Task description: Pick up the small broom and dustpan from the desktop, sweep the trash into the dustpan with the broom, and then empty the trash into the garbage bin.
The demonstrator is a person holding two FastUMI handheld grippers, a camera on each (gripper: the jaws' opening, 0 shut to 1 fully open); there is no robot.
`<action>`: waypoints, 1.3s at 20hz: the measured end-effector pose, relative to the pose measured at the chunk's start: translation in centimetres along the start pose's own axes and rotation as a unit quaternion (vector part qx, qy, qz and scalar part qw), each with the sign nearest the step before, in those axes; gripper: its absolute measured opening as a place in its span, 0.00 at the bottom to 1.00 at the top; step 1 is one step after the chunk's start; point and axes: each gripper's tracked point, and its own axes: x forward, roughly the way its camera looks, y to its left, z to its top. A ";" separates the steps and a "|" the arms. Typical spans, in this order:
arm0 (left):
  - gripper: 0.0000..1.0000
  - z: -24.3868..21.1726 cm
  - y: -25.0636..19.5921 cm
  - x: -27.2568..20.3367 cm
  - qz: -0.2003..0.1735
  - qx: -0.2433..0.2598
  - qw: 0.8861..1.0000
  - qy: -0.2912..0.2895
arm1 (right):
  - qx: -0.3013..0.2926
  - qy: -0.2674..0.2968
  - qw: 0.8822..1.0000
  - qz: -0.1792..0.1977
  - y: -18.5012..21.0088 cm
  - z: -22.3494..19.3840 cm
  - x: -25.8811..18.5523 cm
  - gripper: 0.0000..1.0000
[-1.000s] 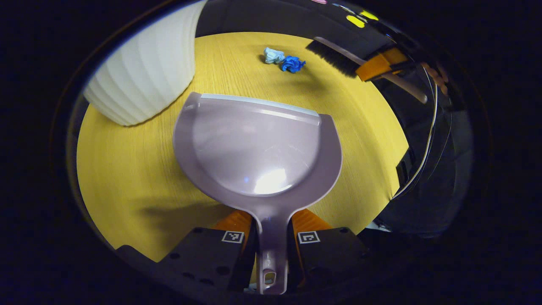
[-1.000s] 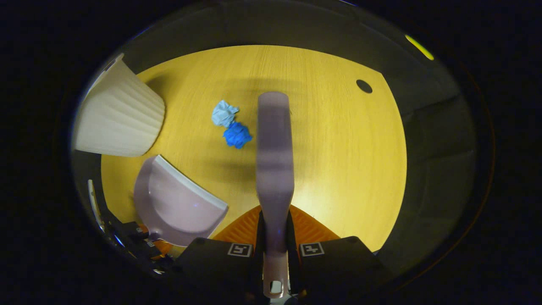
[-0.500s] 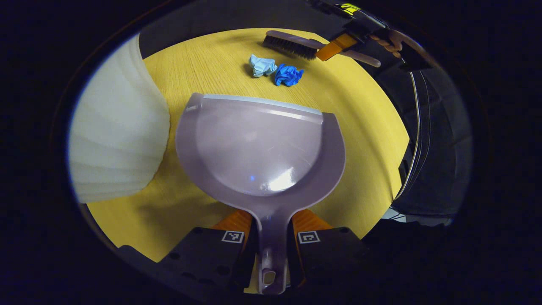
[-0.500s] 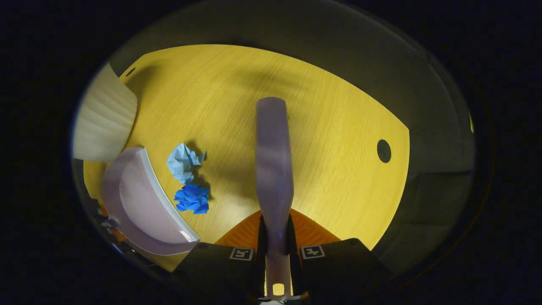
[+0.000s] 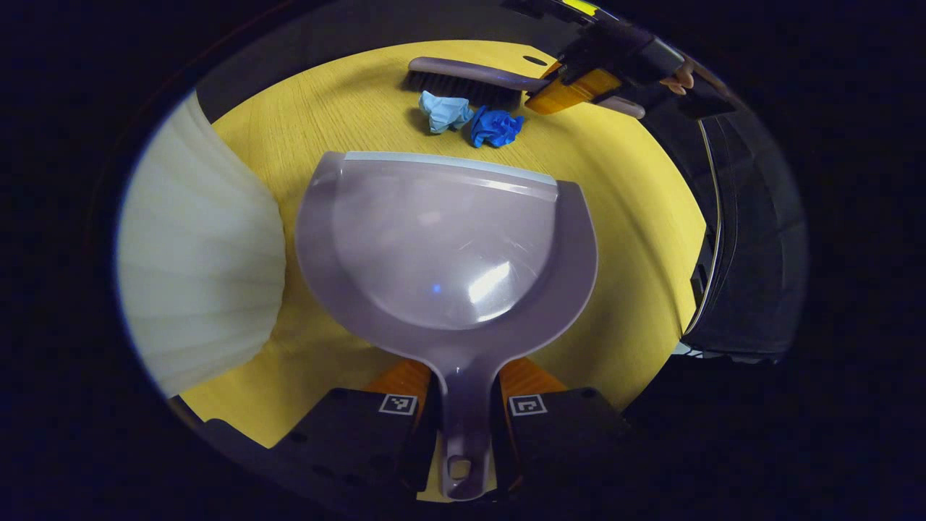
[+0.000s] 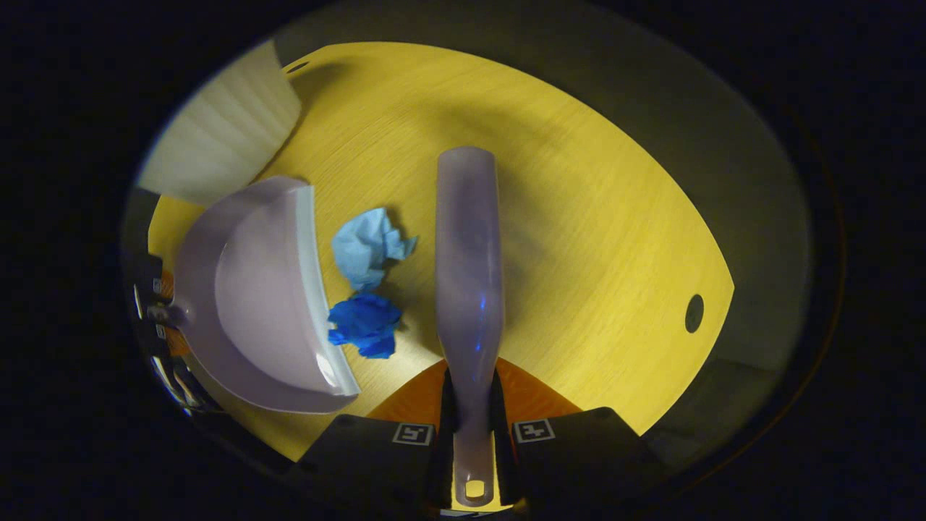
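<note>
Left gripper (image 5: 463, 412) has both fingers pinched tight on the dustpan (image 5: 445, 239) handle, no gap either side. Pan sticks straight out in front of it, mouth pointing away, front lip down near the yellow desktop (image 5: 629, 217); can't tell if the lip is actually touching the wood. In the right gripper view the same dustpan (image 6: 253, 297) sits off to the left w/ its open edge facing the trash.

Right gripper (image 6: 474, 427) is clamped the same way on the broom (image 6: 466, 268) handle, both fingers pressing on it, broom running straight ahead from the camera. From the left gripper view you can see that gripper (image 5: 579, 87) coming in from the far right side, angled low over the desk, w/ a bit of the person's hand (image 5: 680, 76) behind it. Broom (image 5: 470, 76) lies roughly level there, bristles facing down just behind the trash.

Trash = 2 crumpled wads: light blue paper (image 5: 445, 112) and dark blue paper (image 5: 495, 126), side by side, just about touching each other. They're sandwiched between the bristles and the pan's lip, v close to both. In the right gripper view the light one (image 6: 369, 246) is farther off, the dark one (image 6: 365, 325) right beside the pan edge.

White ribbed garbage bin (image 5: 202, 253) stands on the desk just left of the pan.
</note>
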 end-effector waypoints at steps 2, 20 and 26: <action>0.30 0.2 0.3 -0.2 0.001 0.003 1.000 -0.006 | -0.042 0.008 0.999 0.010 2.2 -0.2 -0.6 0.26; 0.30 -0.2 -0.1 0.9 -0.022 -0.017 0.998 -0.054 | -0.082 0.034 0.993 0.075 4.9 -1.6 -1.4 0.22; 0.29 1.3 -0.4 0.4 -0.046 -0.023 0.991 -0.122 | 0.014 -0.002 0.997 0.076 2.8 -1.7 -0.6 0.22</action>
